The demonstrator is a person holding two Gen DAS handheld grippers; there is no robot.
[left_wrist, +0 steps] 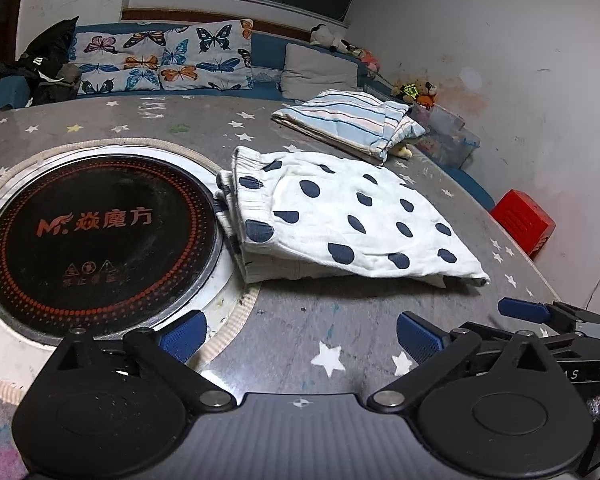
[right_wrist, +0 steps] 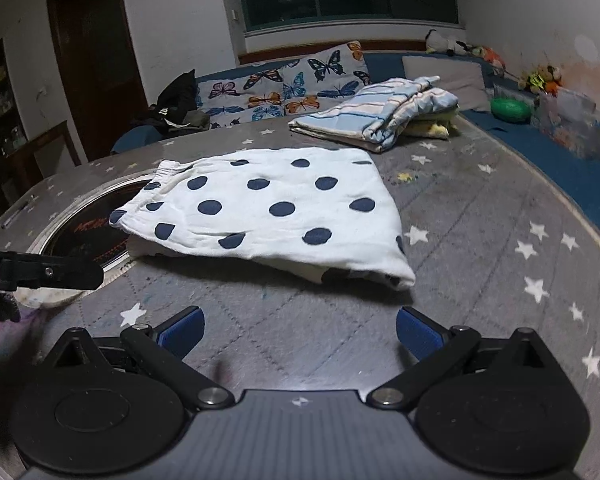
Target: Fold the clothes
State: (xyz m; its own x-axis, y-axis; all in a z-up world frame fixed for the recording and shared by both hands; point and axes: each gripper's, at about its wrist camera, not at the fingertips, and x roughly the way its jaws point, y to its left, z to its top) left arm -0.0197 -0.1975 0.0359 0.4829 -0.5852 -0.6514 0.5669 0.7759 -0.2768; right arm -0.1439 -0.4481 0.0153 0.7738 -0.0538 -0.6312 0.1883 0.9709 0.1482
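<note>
Left claw and right claw: both spread, gripping nothing. Folded polka-dot garment lies on the table ahead of both; striped folded garment beyond.

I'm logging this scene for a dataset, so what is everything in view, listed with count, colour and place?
Folded polka-dot cotton garment: one, white with navy dots, table centre, edge beside the cooktop.
Folded striped fabric pile: one, blue and white, far side of the table.
Round glass cooktop: one, black with red markings, set into the table.
Star-print tablecloth: one, grey with white stars, covering the table.
Butterfly-print pillow: one, multicoloured, on the blue sofa behind.
Plain cushion: one, grey, on the sofa.
Plastic stool: one, red, beside the table.
Left tongs: black, blue pads, open, empty.
Right tongs: same, open, empty.
</note>
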